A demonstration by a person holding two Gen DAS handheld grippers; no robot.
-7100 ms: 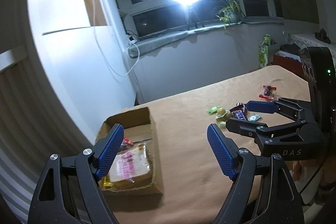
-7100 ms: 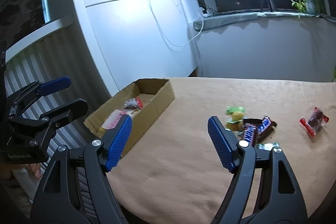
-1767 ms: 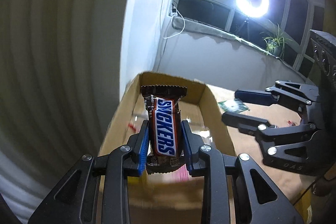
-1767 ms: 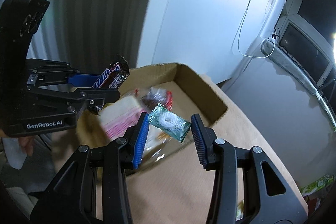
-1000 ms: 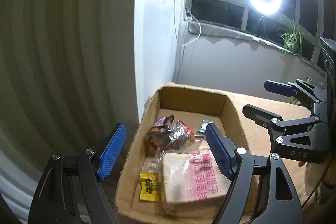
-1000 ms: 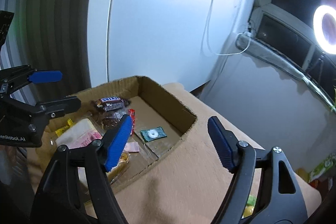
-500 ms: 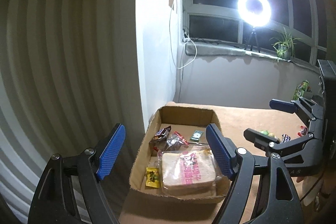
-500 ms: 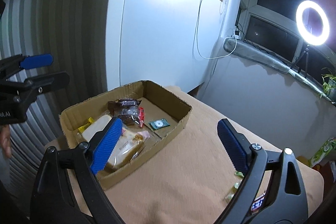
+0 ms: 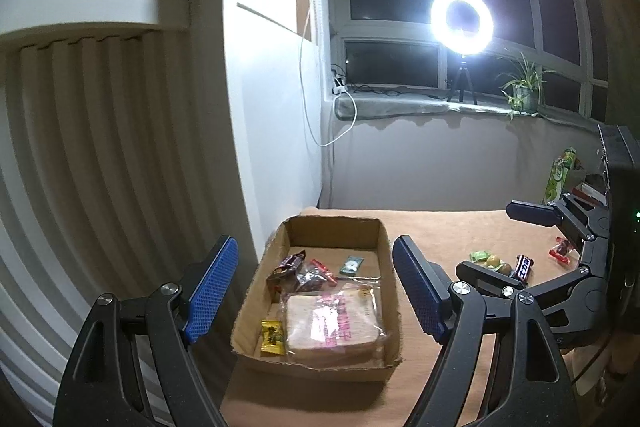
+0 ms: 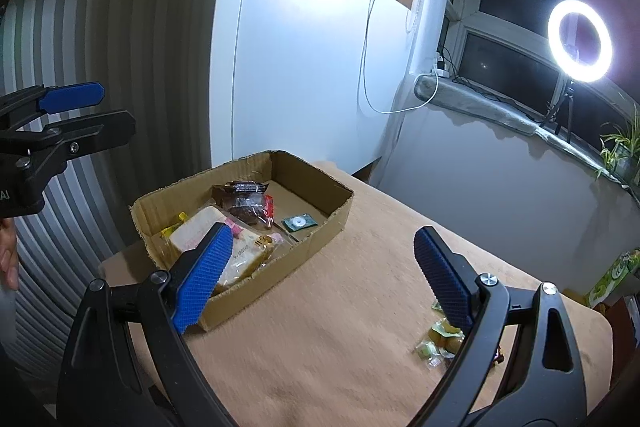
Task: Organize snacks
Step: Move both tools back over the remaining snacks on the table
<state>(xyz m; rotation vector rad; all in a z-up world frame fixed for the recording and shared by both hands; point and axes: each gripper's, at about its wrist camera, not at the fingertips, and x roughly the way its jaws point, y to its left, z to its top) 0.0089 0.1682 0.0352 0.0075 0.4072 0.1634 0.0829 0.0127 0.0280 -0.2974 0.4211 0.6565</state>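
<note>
the left hand-held gripper (image 9: 316, 287) hangs above the near end of the box (image 9: 384, 239), its blue pads spread wide with nothing between them. the right hand-held gripper (image 10: 322, 277) is over the desk (image 10: 340, 327) just beside the box, its jaws just opened further to about as wide as they go, and nothing is gripped there either.

the box sits at the desk's left corner, close to the white cabinet (image 10: 300, 47). inside it lie a wrapped slice of bread (image 9: 332, 327) at the near end, a small yellow packet (image 9: 273, 337) touching the bread's left side, a dark chocolate bar (image 9: 286, 265) and a clear bag with red trim (image 9: 314, 273) around the middle, and a small green sachet (image 9: 351, 264) toward the far wall, apart from the rest.

out on the desk, to the right of the box, more snacks wait loose: green candies (image 9: 490, 259) in a small cluster, another chocolate bar (image 9: 523, 265) just beside them, and a red wrapped sweet (image 9: 560, 251) farther right, partly behind the right hand-held gripper's fingers.

a ring light (image 9: 461, 21) glares from the windowsill, with a potted plant (image 9: 522, 87) near it.
</note>
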